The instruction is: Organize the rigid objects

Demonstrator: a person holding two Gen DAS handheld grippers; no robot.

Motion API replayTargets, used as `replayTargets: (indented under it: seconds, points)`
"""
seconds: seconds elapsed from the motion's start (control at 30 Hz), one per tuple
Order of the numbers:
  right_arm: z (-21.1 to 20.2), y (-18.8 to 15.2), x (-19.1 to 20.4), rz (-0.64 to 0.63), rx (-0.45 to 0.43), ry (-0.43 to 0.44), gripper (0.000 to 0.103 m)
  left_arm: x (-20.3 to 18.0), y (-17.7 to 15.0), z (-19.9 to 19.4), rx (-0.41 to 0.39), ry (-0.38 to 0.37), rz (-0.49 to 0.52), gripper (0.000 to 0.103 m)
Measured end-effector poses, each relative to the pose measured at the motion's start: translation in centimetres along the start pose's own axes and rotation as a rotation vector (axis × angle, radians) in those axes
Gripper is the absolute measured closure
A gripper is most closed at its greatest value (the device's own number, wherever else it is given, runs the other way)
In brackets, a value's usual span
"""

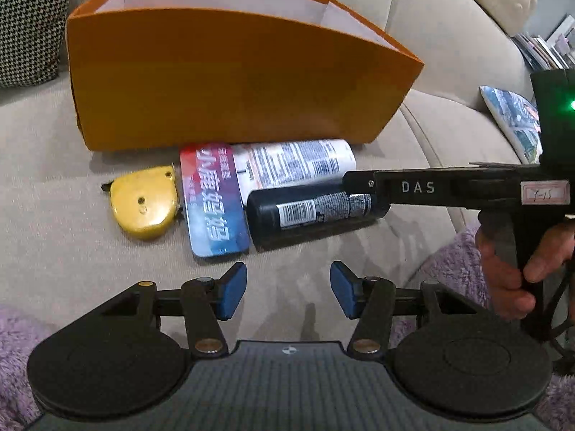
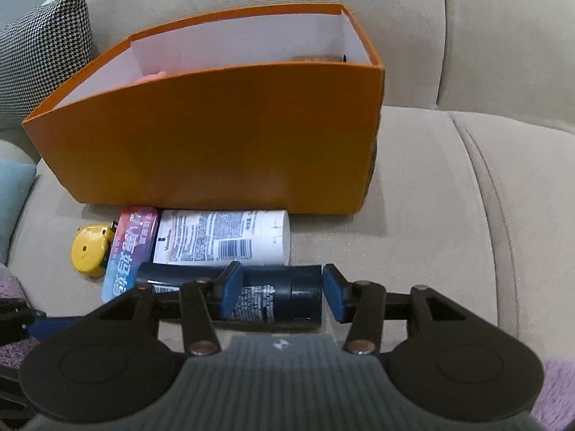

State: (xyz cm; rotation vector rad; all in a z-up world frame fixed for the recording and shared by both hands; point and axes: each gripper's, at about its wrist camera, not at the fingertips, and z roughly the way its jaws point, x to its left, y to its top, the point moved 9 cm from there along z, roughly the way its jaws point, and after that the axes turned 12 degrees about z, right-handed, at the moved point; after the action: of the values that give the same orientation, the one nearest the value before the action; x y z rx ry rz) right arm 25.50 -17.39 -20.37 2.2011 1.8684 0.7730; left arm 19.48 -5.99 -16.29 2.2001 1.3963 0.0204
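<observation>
On the sofa (image 2: 449, 186), near the orange box (image 2: 222, 136), left to right: tape measure (image 1: 145, 208), tin (image 1: 214, 199), white bottle (image 2: 222, 237), black bottle (image 2: 251, 294). Left tool (image 1: 288, 289): half open, empty. Right tool (image 2: 282, 292): half open, straddling the black bottle's cap end, pads not pressing.

Setting: home living room. Evidence: beige upholstered sofa (image 2: 449, 165) filling the frame; houndstooth cushion (image 2: 43, 50) upper left; stacked books (image 1: 550, 46) upper right (partly cut off).
</observation>
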Motion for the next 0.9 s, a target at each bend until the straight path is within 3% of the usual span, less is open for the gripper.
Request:
replayTargets:
  seconds: [0.33, 0.7, 0.9]
  points:
    - [-1.0, -3.1, 0.5, 0.022, 0.109, 0.006, 0.052, 0.1, -1.4, 0.7, 0.05, -0.112, -0.141, 0.04]
    - [-1.6, -6.7, 2.2, -0.011, 0.251, 0.067, 0.067, 0.4, -2.4, 0.6, 0.066, -0.137, -0.21, 0.04]
    - [-1.9, -9.0, 3.2, -0.029, 0.312, 0.119, 0.078, 1.2, -2.8, 0.0, 0.06, -0.136, -0.257, 0.045]
